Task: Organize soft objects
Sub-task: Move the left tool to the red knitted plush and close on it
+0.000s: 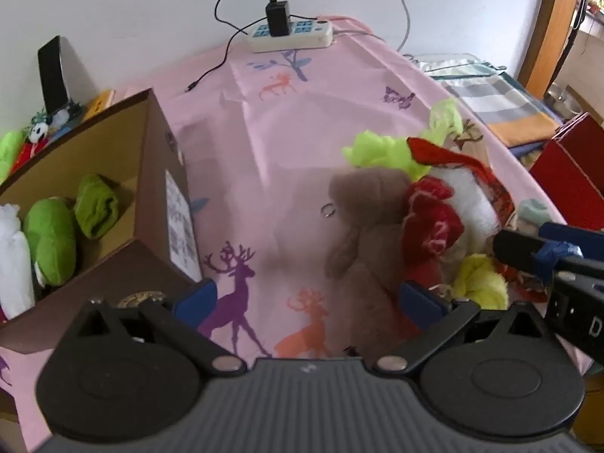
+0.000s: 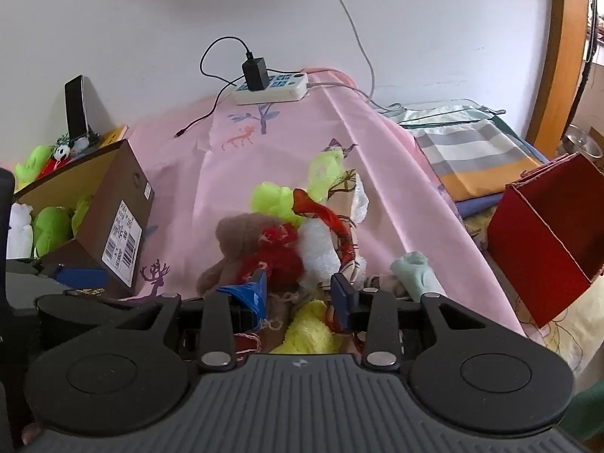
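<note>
On pink cloth, fuzzy brown plush.

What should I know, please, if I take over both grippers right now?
Left gripper: open wide, empty, above the pink cloth, beside the brown plush.
Right gripper: jaws apart, over the near edge of the toy pile, around a yellow fluffy piece; a grip is not clear.
Done: green and white soft toys already lie in the cardboard box on the left.
Left: the pile in the middle, with the red plush, white plush and brown plush. The red box on the right looks empty.
</note>
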Tool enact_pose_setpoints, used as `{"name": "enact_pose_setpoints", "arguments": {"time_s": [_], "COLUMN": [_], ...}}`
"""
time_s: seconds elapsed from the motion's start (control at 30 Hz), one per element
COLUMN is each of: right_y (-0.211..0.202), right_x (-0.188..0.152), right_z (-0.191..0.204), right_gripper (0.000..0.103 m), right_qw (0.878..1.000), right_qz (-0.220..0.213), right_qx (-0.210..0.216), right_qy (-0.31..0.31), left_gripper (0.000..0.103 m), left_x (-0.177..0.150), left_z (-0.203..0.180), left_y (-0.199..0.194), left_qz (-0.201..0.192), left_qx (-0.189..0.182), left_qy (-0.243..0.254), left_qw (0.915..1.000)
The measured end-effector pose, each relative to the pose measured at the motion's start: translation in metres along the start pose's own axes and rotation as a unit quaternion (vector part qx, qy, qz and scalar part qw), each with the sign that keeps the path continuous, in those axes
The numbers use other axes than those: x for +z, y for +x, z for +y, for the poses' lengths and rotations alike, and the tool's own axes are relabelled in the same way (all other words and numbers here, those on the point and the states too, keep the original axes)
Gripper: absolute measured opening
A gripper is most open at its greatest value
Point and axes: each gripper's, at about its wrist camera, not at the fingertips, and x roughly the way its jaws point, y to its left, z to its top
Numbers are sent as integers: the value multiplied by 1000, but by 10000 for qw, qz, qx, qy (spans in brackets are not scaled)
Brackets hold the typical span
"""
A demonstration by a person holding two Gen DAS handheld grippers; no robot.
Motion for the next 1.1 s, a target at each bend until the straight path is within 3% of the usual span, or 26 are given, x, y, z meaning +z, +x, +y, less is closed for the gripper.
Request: {"name": "enact_pose_setpoints", "arguments": {"time_s": [0.57, 1.1], "right_y": [10, 16], "right_x": [-5, -16], "right_z": [-11, -8], "right_gripper": [20, 19], "right_qw": [9990, 9976], "right_qz": [143, 327], "right_qx": [168, 415], "right_qy": [381, 454], "left_gripper": [102, 103], "left_x": [-2, -14], "left_z": [-6, -5], "left_y": [6, 11], "left_qz": [294, 446], "left_qx": [90, -132], "left_qy": [272, 136], "left_qw": [9992, 9988]}}
